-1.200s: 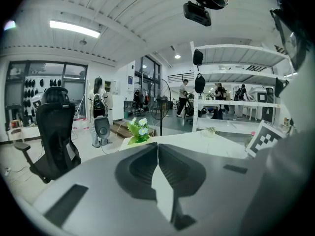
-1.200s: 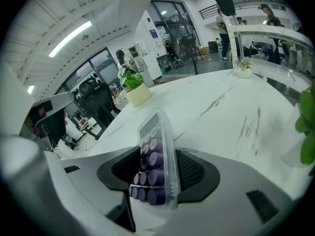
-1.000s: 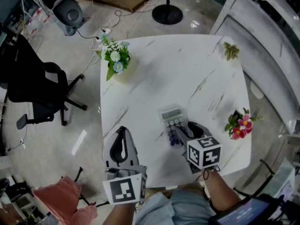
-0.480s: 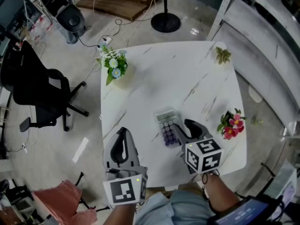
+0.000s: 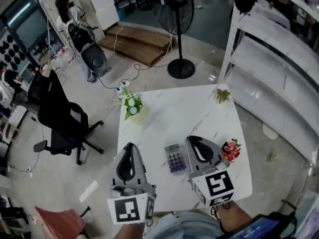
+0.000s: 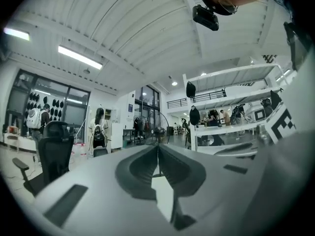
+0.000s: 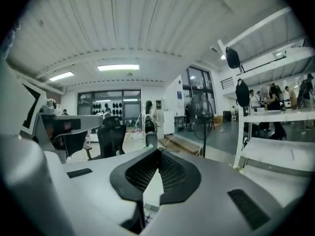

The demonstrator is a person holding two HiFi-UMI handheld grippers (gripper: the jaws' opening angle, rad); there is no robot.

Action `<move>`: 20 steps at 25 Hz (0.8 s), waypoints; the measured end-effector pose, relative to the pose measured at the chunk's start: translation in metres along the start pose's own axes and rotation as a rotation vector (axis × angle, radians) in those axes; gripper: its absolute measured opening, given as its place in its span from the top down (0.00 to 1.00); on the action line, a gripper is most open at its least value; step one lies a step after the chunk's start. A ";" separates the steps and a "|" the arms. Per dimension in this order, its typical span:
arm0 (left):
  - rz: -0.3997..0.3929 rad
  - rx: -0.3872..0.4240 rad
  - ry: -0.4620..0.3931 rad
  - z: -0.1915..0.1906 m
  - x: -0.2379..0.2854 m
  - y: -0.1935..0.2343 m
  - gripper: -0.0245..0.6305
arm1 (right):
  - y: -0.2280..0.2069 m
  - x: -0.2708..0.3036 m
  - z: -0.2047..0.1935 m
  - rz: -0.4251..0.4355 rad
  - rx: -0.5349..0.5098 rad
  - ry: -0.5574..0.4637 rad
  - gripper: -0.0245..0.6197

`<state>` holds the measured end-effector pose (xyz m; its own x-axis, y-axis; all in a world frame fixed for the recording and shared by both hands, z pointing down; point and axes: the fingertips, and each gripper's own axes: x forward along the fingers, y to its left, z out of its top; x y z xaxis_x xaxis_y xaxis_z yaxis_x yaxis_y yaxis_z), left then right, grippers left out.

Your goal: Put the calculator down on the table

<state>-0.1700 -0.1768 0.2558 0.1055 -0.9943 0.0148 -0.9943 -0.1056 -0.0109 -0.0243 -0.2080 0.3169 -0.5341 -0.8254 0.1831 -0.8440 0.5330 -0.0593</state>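
The calculator [image 5: 174,158], grey with purple keys, lies flat on the white marble table [image 5: 164,118], and nothing holds it. My right gripper [image 5: 192,140] hangs above the table just right of it. Its jaws have just closed, and they meet with nothing between them. My left gripper [image 5: 130,145] is raised over the table's left edge, also shut and empty. In the left gripper view the left gripper [image 6: 158,149] points level into the room. The right gripper [image 7: 158,154] does the same in its own view, with a sliver of the calculator [image 7: 150,208] below its jaws.
On the table stand a white-and-blue flower pot [image 5: 132,104] at the back left, pink flowers [image 5: 231,150] on the right edge and a small green plant [image 5: 223,94] at the far corner. A black office chair [image 5: 60,118] is at the left, a floor fan [image 5: 180,68] behind, white shelving [image 5: 279,59] at the right.
Both grippers have risen well above the table. The right one has left the calculator and shut its jaws. The calculator stays flat on the table, and the head view now takes in more of the room.
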 end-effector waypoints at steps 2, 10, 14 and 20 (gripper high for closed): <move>0.005 0.006 -0.047 0.022 -0.005 -0.006 0.95 | 0.000 -0.009 0.024 0.011 -0.013 -0.067 0.93; 0.008 0.030 -0.153 0.059 -0.034 -0.033 0.95 | 0.005 -0.046 0.062 0.045 -0.070 -0.189 0.94; 0.020 0.029 -0.160 0.061 -0.044 -0.037 0.95 | 0.009 -0.057 0.069 0.049 -0.093 -0.222 0.94; 0.007 0.041 -0.195 0.070 -0.049 -0.048 0.95 | 0.006 -0.065 0.069 0.055 -0.088 -0.231 0.94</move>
<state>-0.1267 -0.1235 0.1857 0.1029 -0.9785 -0.1788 -0.9941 -0.0951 -0.0514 0.0020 -0.1638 0.2365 -0.5849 -0.8097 -0.0479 -0.8111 0.5844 0.0248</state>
